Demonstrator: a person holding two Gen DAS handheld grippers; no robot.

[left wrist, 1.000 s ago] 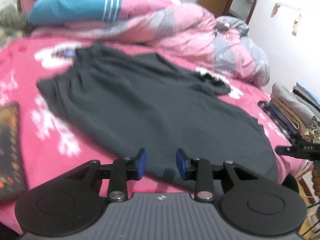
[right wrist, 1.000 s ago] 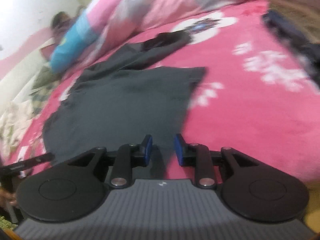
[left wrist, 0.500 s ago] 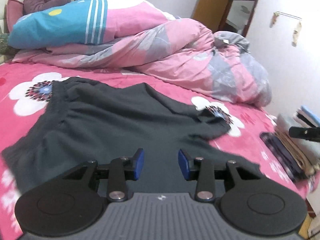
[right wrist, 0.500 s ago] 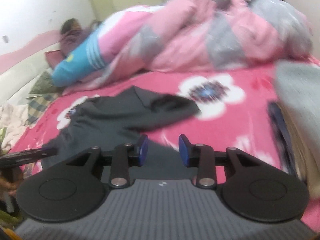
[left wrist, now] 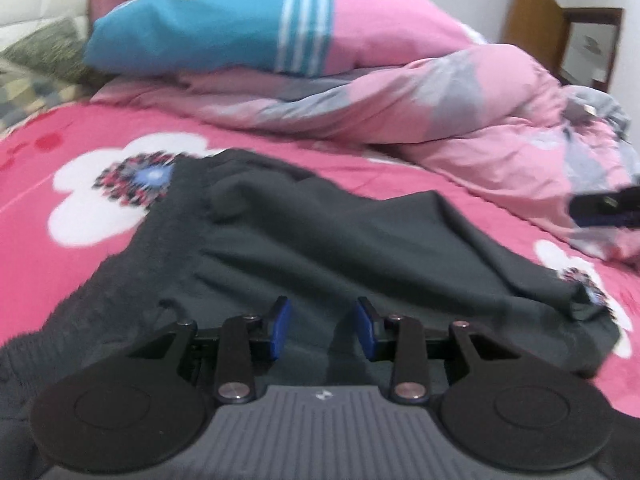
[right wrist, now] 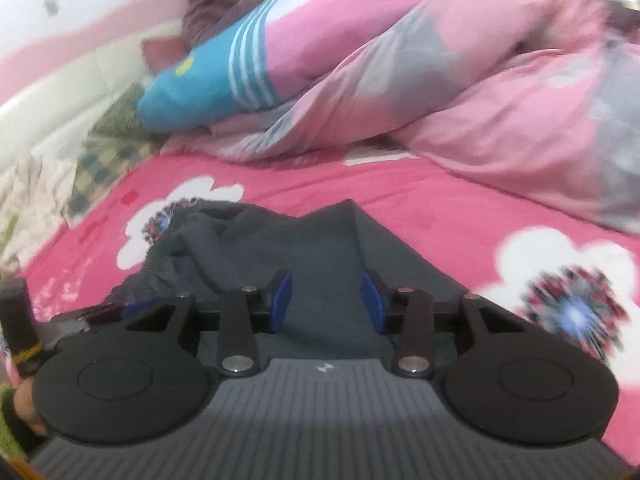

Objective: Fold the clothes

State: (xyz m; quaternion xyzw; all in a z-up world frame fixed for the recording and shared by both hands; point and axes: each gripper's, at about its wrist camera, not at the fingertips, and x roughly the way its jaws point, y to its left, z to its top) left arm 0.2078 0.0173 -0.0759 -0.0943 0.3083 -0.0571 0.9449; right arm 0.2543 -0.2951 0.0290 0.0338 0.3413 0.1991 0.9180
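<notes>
A dark grey soft-knit garment lies spread and rumpled on a bed under a bright pink fleece blanket with large white flowers, and everything else is placed from that garment. Its gathered, ribbed band sits at the far left end, half covering one white flower, and a thin rumpled end trails off toward the right over another flower. Beyond the garment's far edge lies a heaped pale pink and grey quilt, with a blue, white-striped and pink pillow resting on top of it; farther back a person in dark clothing is blurred against the wall.

The left claw hovers over the garment's near edge, its blue pads parted with only the flat cloth seen in the gap, nothing pinched: released. The right claw hangs above the garment's nearer right part, where a fold forms a peak; its jaws have just been opening and stand apart, with no cloth gripped between them. In the left wrist view the right claw's tip shows at the far right, above the garment's trailing end
</notes>
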